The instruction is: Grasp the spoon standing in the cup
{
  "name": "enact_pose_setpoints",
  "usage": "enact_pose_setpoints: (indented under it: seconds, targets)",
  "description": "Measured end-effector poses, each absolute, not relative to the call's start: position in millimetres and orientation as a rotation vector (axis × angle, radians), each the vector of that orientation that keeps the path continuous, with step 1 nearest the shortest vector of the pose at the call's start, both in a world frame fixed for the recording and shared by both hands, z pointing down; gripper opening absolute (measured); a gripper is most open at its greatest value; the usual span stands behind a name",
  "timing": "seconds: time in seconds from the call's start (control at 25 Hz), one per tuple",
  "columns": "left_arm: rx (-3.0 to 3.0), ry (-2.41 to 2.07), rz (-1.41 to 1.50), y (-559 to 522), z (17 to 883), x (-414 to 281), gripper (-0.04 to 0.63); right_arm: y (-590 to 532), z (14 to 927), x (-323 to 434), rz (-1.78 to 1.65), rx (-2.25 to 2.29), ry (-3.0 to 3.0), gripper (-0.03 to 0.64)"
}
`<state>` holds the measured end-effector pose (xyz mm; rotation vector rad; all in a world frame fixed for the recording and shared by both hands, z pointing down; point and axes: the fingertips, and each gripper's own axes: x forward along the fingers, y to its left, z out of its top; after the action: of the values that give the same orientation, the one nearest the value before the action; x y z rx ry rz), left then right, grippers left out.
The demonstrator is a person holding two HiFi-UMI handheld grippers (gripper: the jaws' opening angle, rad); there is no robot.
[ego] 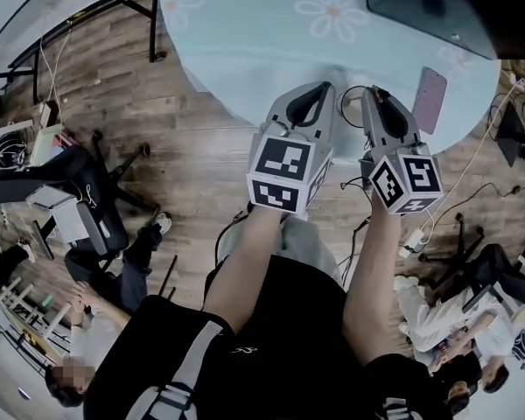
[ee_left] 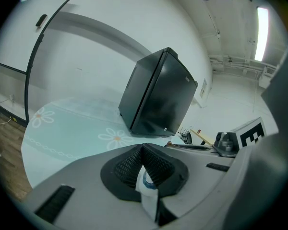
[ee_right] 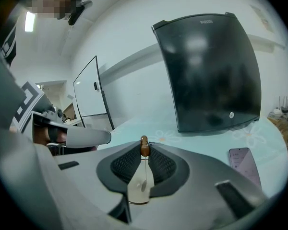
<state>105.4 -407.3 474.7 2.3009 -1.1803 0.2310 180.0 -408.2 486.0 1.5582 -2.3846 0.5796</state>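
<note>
My right gripper (ee_right: 144, 152) is shut on the spoon (ee_right: 144, 148), a thin handle ending in a brown wooden knob that sits between the pad tips. Below the knob a cream-white piece (ee_right: 139, 188) lies between the jaws. The left gripper (ee_left: 143, 169) is shut on the wall of a white cup (ee_left: 147, 188) with a blue mark. In the head view both grippers hang side by side over the near edge of the table, left gripper (ego: 322, 90) and right gripper (ego: 374, 94). The cup and spoon are hidden there behind the gripper bodies.
A round table with a pale blue flowered cloth (ego: 245, 42) carries a black box-like cabinet (ee_right: 209, 71) at the back and a phone (ego: 429, 99) to the right. An office chair (ego: 87, 199), cables and seated people are on the wooden floor around my legs.
</note>
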Motion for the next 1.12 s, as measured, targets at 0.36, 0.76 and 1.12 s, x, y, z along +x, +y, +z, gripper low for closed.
enact_pose_setpoints:
  seconds: [0.36,0.76,1.12]
  targets:
    - [2.335,-1.201,0.192,-398,449,107,0.003,-401,447,179,0.483,1.615,-2.401,0.048]
    - [2.384,-1.272,0.122,-379,402,101,0.003,-375,396,169,0.415,1.620,-2.534,0.048]
    - [2.456,-1.340,0.063,-355,353,103,0.003,-352,344,163,0.310,1.590,-2.662,0.048]
